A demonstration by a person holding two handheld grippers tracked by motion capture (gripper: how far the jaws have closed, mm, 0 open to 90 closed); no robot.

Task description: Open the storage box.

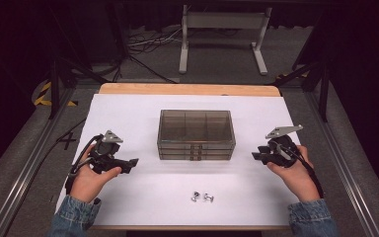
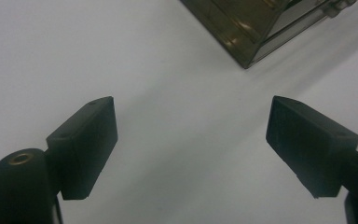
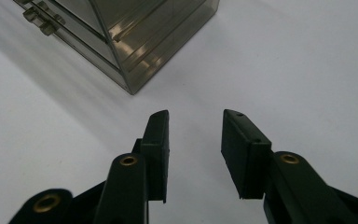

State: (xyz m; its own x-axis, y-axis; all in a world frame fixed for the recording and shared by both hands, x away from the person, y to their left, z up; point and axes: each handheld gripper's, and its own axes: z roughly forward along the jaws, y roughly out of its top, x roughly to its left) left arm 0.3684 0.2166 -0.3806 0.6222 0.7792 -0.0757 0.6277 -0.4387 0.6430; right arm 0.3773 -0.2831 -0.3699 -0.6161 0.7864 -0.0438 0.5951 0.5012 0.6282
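Observation:
A smoky see-through drawer box (image 1: 196, 134) stands in the middle of the white table (image 1: 143, 197); its corner shows in the left gripper view (image 2: 261, 28) and in the right gripper view (image 3: 130, 37). Two small metal parts (image 1: 202, 197) lie near the front edge. My left gripper (image 1: 132, 164) is held left of the box, jaws wide apart with nothing between them (image 2: 191, 144). To the right of the box my right gripper (image 1: 256, 156) points toward it, jaws partly apart and empty (image 3: 196, 154).
A wooden strip (image 1: 187, 89) borders the table's far edge. Beyond it stands a grey metal frame (image 1: 222, 39) on the dark floor with cables. Metal rails run along both sides of the table.

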